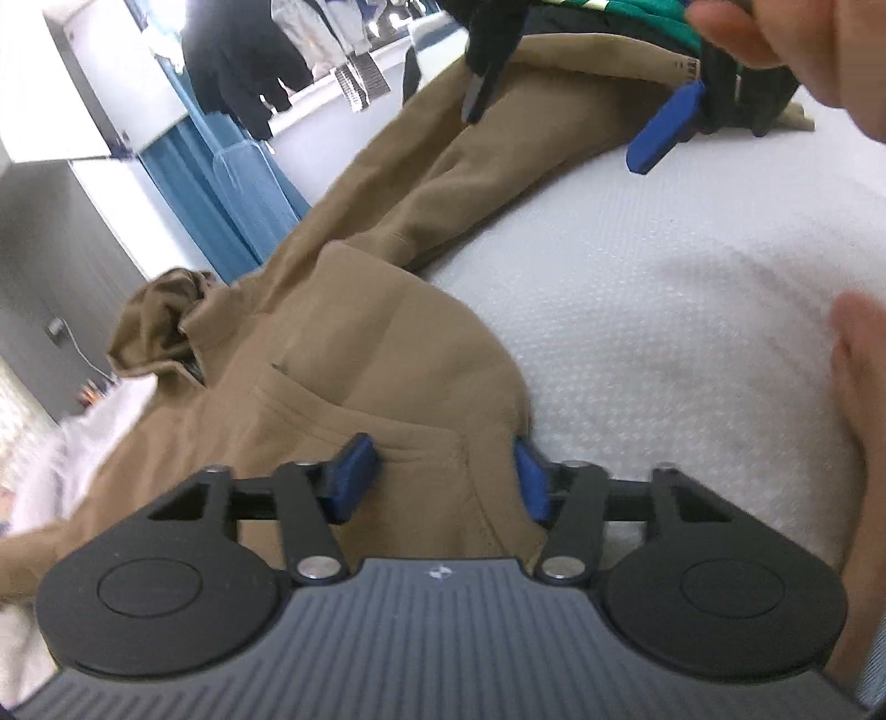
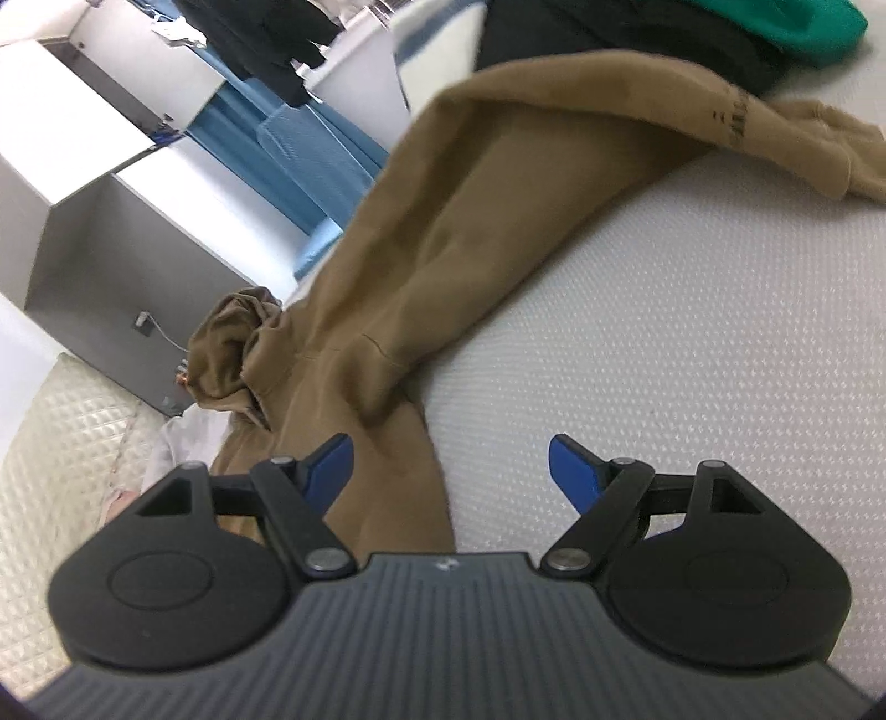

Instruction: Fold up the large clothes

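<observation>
Nearest to the left wrist camera, the left tool [image 1: 443, 476] has its two blue fingers apart with a fold of the brown hoodie [image 1: 343, 354] bulging between them, but I cannot tell if they really pinch the cloth. Over the hoodie's edge, the right tool [image 2: 449, 471] is released, its fingers wide apart. Across a white textured mattress [image 2: 692, 343] the hoodie lies spread, its sleeve reaching toward a green garment [image 2: 803, 27].

My left gripper [image 1: 443, 476] hid the brown hoodie's [image 1: 343, 354] hem — its far cuff ran behind black clothes [image 1: 736, 99].
</observation>
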Motion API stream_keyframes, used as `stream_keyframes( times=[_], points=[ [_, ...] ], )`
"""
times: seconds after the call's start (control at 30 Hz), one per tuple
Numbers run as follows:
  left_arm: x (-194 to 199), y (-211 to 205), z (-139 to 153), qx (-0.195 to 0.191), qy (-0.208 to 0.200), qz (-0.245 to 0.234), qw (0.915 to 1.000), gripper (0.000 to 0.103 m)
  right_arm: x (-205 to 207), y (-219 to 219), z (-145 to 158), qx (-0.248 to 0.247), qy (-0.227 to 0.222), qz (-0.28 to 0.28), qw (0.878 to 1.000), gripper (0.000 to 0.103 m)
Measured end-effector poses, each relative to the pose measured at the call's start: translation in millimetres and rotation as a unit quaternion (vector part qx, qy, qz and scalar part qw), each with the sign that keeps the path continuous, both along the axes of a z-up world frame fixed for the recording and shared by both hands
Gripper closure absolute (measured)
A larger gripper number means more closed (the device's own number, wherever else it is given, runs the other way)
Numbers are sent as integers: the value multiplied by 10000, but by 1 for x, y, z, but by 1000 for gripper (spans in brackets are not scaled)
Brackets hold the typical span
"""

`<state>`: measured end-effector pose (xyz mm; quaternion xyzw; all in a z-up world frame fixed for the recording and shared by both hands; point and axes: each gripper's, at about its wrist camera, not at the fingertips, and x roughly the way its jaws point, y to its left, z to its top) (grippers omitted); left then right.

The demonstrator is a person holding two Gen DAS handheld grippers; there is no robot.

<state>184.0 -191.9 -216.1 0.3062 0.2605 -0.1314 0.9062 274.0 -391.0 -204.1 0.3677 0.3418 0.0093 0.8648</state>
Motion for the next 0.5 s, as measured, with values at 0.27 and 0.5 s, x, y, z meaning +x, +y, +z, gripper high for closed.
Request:
stream_keyframes(
  times=[0.27,0.5],
  points=[
    [-1,41,43,-590,-399,392,9967,85,5,9,-8,-55,149,292,9994,23],
    [22,116,80,-1652,-208,1338,9769,86,7,31,-18,117,269,778,9965,23]
  ],
)
